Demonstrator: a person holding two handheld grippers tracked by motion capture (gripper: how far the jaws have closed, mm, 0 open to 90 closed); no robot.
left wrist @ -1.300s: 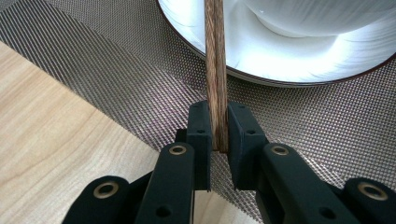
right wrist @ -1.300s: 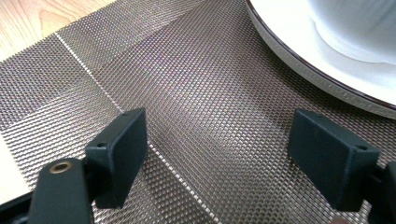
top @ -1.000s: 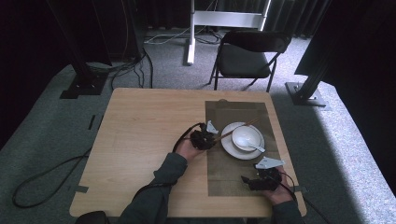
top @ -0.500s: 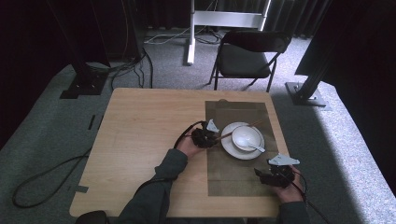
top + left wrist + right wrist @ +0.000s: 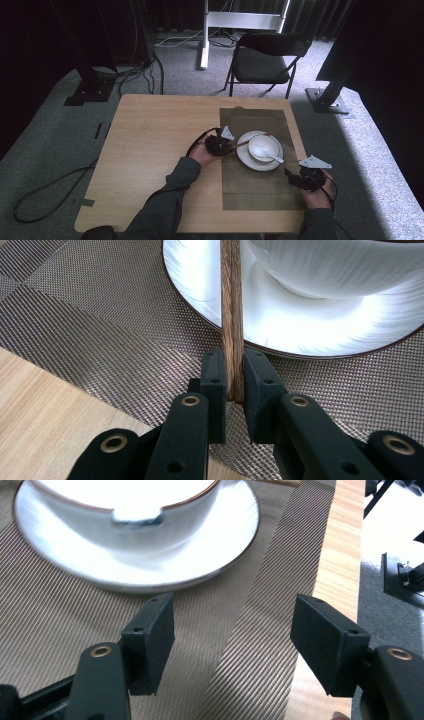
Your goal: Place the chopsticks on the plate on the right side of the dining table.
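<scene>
Left gripper [image 5: 232, 385] pinches the chopsticks [image 5: 231, 315] over the plate [image 5: 280, 330] rim — not yet set down. Right gripper [image 5: 232, 640], jaws apart though just closing, holds nothing; spoon [image 5: 267, 154] already in the bowl [image 5: 263, 145].

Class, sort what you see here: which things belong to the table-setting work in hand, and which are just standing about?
In the job:
left gripper, shut on the chopsticks
right gripper, jaws apart, nothing between them
plate
bowl
spoon
placemat

Standing about:
folding chair
floor cables
white stand
</scene>
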